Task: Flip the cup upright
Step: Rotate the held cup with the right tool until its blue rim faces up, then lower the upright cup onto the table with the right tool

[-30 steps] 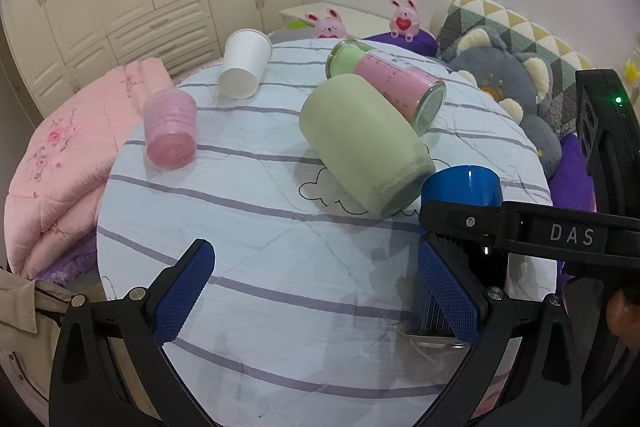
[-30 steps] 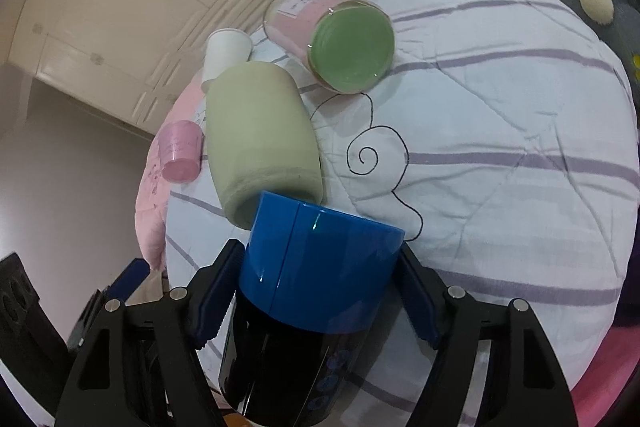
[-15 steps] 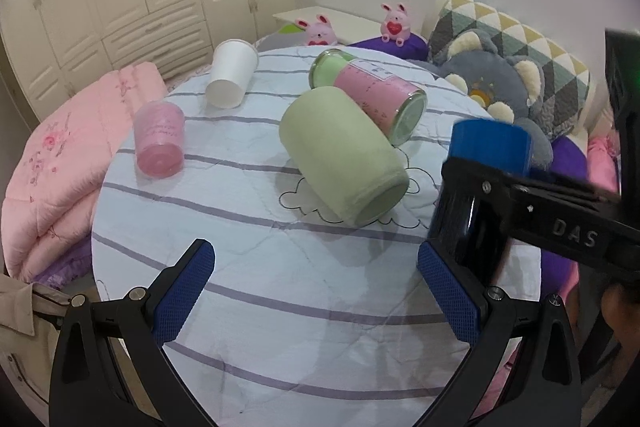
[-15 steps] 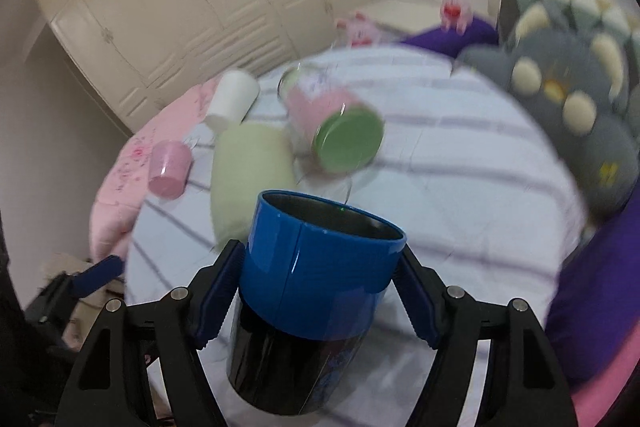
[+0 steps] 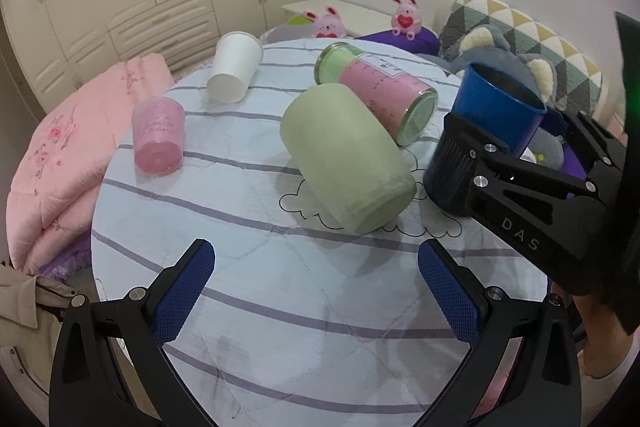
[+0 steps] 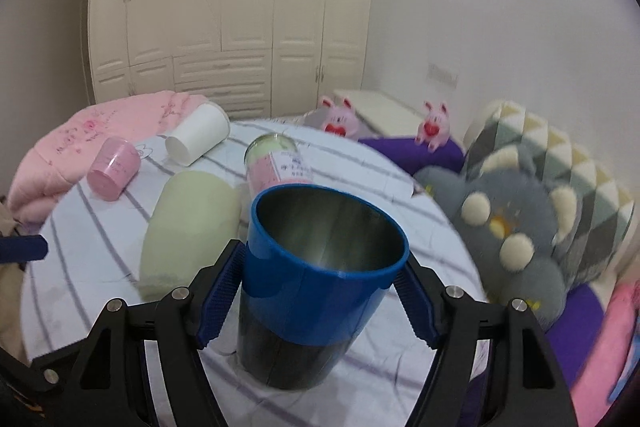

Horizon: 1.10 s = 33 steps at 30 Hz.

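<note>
from the left wrist view, the left tool (image 5: 316, 291) hangs spread wide and empty over the striped table (image 5: 280, 339) — the blue cup (image 5: 488, 131) sits tilted at the right, beside the green cup (image 5: 344, 159). from the right wrist view, the right tool (image 6: 316, 287) is clenched on the blue cup (image 6: 316, 267) — mouth up, above the table (image 6: 80, 247).

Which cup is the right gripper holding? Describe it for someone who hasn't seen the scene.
On the round table with the striped quilted cover, look to the edge nearest the grey plush cushion. There the right gripper clamps the blue cup. It alone is mouth-up, with a shiny metal inside; the other cups lie tipped.
</note>
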Available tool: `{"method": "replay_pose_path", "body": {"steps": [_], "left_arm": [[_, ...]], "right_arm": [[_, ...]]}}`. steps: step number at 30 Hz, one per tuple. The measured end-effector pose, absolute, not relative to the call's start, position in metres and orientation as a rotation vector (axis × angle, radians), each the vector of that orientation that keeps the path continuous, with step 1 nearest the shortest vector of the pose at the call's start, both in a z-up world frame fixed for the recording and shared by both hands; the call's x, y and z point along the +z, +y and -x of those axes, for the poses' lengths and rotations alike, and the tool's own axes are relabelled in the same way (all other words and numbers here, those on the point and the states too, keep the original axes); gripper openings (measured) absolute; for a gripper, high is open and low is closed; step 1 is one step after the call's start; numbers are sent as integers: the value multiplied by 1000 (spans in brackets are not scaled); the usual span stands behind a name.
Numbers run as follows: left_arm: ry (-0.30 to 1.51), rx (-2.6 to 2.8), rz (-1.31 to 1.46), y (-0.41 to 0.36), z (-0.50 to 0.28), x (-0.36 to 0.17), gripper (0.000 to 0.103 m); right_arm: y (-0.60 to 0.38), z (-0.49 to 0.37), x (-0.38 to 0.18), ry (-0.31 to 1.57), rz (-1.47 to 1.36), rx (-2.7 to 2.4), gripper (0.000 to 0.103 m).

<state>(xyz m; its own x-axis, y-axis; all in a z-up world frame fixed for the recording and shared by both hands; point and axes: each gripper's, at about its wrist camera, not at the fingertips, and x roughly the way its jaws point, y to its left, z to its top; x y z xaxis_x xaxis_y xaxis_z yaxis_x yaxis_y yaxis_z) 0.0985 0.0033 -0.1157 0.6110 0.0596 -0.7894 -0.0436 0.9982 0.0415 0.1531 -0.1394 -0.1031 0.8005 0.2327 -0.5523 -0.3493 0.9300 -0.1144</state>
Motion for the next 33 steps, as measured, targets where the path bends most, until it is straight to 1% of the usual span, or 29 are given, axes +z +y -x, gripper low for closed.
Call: {"method": "replay_pose_path", "body": {"steps": [8, 16, 28, 33], "left_arm": [[947, 84, -6, 7, -101, -126, 103], [955, 88, 4, 5, -99, -127, 103], [951, 83, 21, 3, -97, -124, 103], [950, 84, 21, 1, -97, -123, 103]], "right_arm": [[-132, -145, -115, 505, 288, 316, 72], [-128, -142, -117, 507, 295, 338, 72], [-143, -161, -122, 603, 180, 368, 72], [-144, -160, -120, 604, 166, 371, 72]]}}
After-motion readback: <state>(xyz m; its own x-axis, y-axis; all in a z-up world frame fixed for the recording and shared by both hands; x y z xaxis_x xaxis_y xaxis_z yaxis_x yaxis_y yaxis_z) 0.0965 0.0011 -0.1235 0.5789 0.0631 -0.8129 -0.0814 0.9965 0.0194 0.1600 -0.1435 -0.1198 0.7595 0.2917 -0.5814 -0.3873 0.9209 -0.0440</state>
